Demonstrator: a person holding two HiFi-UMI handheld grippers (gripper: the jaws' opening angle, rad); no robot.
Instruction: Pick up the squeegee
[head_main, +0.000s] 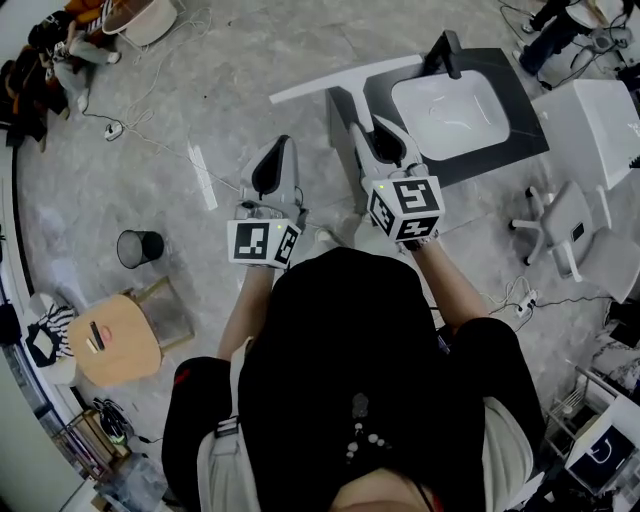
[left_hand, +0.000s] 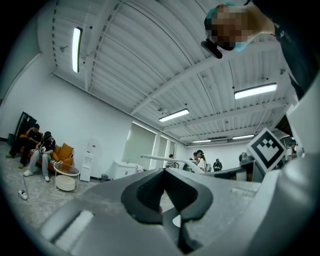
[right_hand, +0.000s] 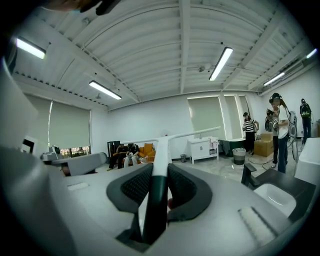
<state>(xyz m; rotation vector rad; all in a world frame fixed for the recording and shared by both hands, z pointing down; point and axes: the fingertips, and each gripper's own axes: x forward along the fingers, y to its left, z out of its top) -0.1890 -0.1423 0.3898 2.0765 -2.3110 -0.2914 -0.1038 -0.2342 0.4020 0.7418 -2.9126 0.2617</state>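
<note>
The squeegee (right_hand: 161, 150) is clamped by its dark handle between the right gripper's (right_hand: 160, 170) fingers. Its white blade lies crosswise ahead, just past the left edge of the counter (head_main: 525, 120). The left gripper (left_hand: 164, 171) is clenched on nothing. Keep the grip firm and the handle straight, or the long blade may swing or slip.
</note>
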